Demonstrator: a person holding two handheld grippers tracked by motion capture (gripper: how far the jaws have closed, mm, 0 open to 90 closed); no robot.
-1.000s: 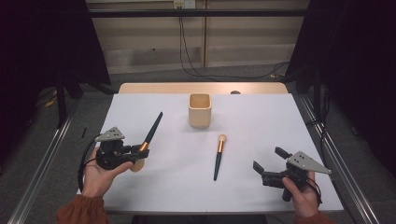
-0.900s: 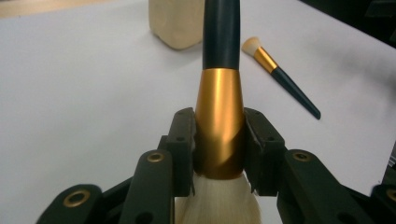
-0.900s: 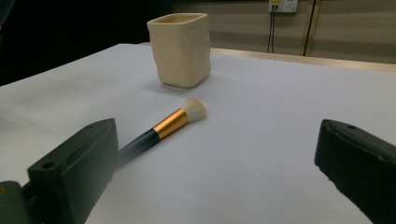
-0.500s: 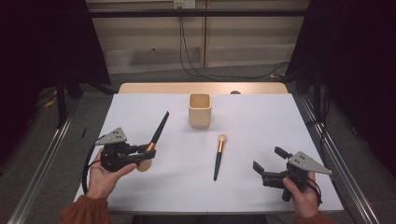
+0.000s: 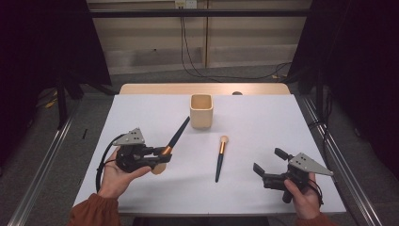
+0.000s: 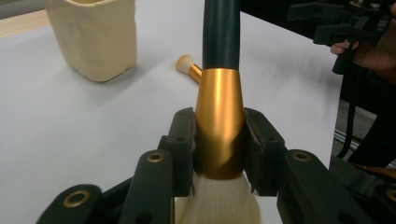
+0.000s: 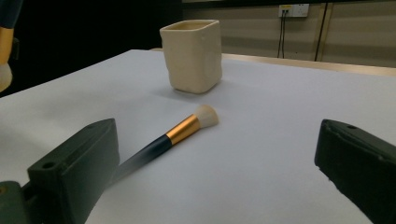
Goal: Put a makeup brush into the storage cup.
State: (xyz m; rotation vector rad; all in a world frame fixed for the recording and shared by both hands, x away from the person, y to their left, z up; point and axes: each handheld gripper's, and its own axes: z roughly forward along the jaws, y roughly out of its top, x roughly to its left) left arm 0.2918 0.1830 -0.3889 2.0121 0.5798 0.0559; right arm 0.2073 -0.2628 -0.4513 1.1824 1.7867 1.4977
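- The left gripper (image 5: 160,157) has its jaws clamped on the gold ferrule of a large black-handled makeup brush (image 5: 175,139), lifted above the white table (image 5: 141,113), handle pointing toward the cream ceramic cup (image 5: 201,111).
- The right gripper (image 5: 267,165) rests with jaws apart.

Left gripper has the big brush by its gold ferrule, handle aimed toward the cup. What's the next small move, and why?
Probably carry the large brush on toward the cup: the left gripper clamps its ferrule off the table, the handle points at the cup, and the cup looks open and empty.

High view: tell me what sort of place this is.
Probably a lab recording station: a white-topped table on bare floor, dark curtains at both sides, cables hanging from a wall socket, and metal floor rails.
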